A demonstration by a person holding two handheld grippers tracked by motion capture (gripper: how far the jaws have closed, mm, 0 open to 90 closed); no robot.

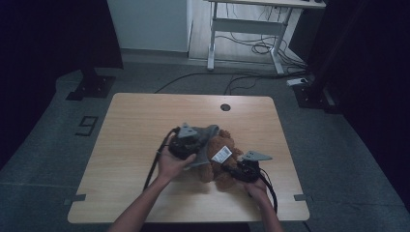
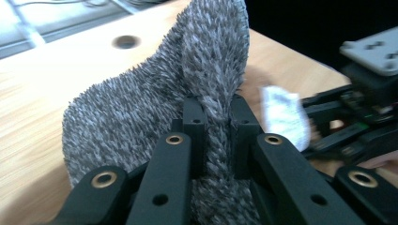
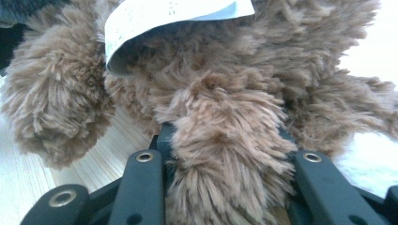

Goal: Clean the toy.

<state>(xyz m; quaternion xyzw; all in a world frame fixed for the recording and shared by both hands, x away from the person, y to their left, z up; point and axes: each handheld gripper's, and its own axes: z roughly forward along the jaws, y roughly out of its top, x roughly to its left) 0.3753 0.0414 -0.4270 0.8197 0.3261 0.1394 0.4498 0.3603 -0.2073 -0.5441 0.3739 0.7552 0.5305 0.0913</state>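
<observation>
A brown plush bear [image 1: 221, 159] lies on the wooden table [image 1: 140, 125], with a white tag [image 1: 222, 154] on it. My left gripper [image 1: 186, 140] is shut on a grey fuzzy cloth [image 1: 205, 131], lifted over the bear's upper side. In the left gripper view the grey cloth [image 2: 187, 84] is pinched between the jaws of my left gripper [image 2: 217, 115] and stands up from them. My right gripper [image 1: 237, 170] is shut on a furry limb of the bear [image 3: 225, 140]; its jaws flank the limb in the right gripper view [image 3: 225, 136], below the tag [image 3: 164, 18].
A round cable hole [image 1: 225, 107] sits near the table's far edge. Beyond the table stand a white desk frame [image 1: 251, 29] with loose cables on the floor and dark stands at both sides. Bare tabletop lies to the left and at the far side.
</observation>
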